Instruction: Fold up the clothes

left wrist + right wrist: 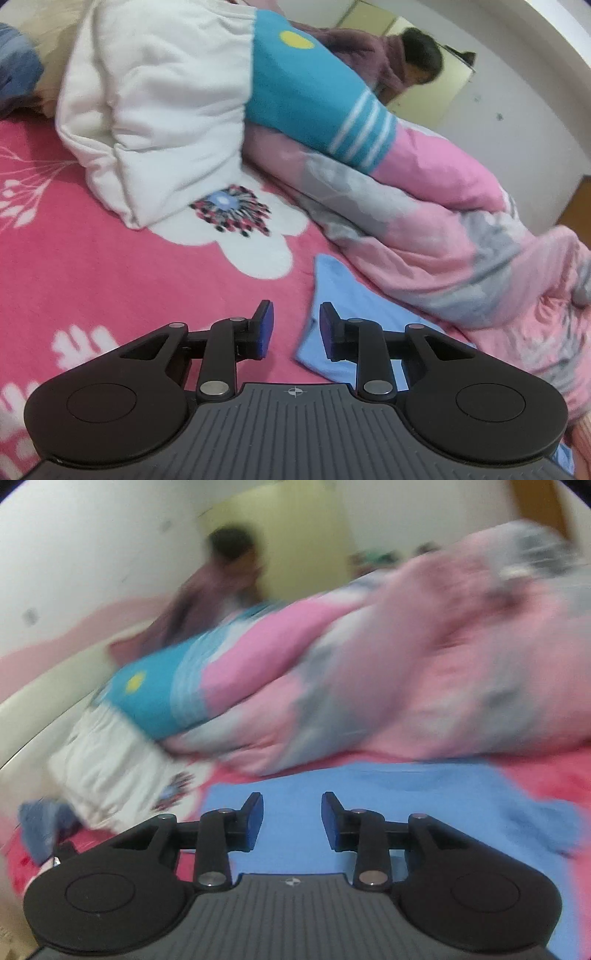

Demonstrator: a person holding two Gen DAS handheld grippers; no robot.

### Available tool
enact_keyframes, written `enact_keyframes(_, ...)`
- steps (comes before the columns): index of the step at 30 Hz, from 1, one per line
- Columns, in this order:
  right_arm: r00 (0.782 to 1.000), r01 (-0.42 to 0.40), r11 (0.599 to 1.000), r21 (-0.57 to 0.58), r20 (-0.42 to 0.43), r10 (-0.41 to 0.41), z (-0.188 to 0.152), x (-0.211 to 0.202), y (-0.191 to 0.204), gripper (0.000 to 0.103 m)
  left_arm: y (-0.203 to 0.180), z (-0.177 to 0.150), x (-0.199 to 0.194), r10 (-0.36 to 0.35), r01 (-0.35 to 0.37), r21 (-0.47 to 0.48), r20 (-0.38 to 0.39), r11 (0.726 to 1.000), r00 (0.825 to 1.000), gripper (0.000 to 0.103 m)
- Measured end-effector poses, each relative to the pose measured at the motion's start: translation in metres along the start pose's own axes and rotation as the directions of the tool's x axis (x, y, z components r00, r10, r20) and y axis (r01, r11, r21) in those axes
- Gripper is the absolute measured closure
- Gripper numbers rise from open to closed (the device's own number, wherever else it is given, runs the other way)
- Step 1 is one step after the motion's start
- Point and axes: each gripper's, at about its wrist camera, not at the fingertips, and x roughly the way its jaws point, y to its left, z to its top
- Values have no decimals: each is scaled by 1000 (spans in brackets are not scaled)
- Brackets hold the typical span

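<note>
The left tool [296, 328] hangs just above a pink bedcover [92, 266] printed with white flowers; its blue-padded jaws stand apart with nothing between them, and only bare cover shows in the gap. Just to its right lies the blue garment [343, 295], flat on the bedcover, its near corner reaching under the right-hand finger [330, 332] in this view; whether the pad touches the cloth cannot be told. In the right wrist view, which is blurred, the right tool [291, 821] is held over the same blue garment [369, 786], jaws spread and empty, the cloth spreading out flat ahead of and beneath them. A bulky pink and grey quilt [461, 236] is heaped along the far side of the garment, touching its edge. Beyond it a white pillow [147, 110] rests on the bedcover, with a turquoise blanket [306, 88] bearing a yellow dot and white stripes lying across the quilt and against the pillow. A crumpled piece of blue cloth [40, 827] sits at the left margin, near the pillow. A mirror [424, 74] on the far wall shows a person in a dark purple top.
</note>
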Motion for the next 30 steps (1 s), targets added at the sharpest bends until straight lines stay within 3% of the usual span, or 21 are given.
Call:
enact_keyframes(4, 986, 134, 984, 115, 85, -144, -19, -103, -56, 61, -14, -7, -8, -40, 39, 78, 8, 996, 999, 76)
enact_keyframes(7, 967, 200, 961, 189, 122, -225, -37, -152, -89, 59, -24, -13, -19, -70, 67, 132, 18, 989, 997, 76)
enact_keyframes(10, 948, 224, 935, 274, 160, -274, -50, -188, -118, 58, -45, -17, -34, -101, 95, 198, 21, 976, 995, 76)
enact_keyframes(13, 946, 188, 918, 349, 186, -264, -60, -198, -146, 53, -72, -22, -46, -140, 136, 277, -5, 951, 990, 76)
enact_keyframes(15, 952, 156, 913, 378, 190, -241, -68, -191, -165, 48, -98, -23, -50, -154, 157, 337, -36, 928, 987, 76)
enact_keyframes(19, 973, 100, 904, 415, 147, -175, -80, -153, -201, 47, -152, -27, -52, -181, 194, 438, -72, 878, 981, 76)
enact_keyframes(25, 991, 70, 908, 413, 75, -110, -81, -78, -248, 47, -238, -54, -26, -221, 291, 539, -193, 790, 956, 76)
enact_keyframes(30, 992, 122, 960, 251, 12, -129, -63, -10, -265, 47, -304, -109, 19, -234, 378, 576, -310, 725, 921, 76)
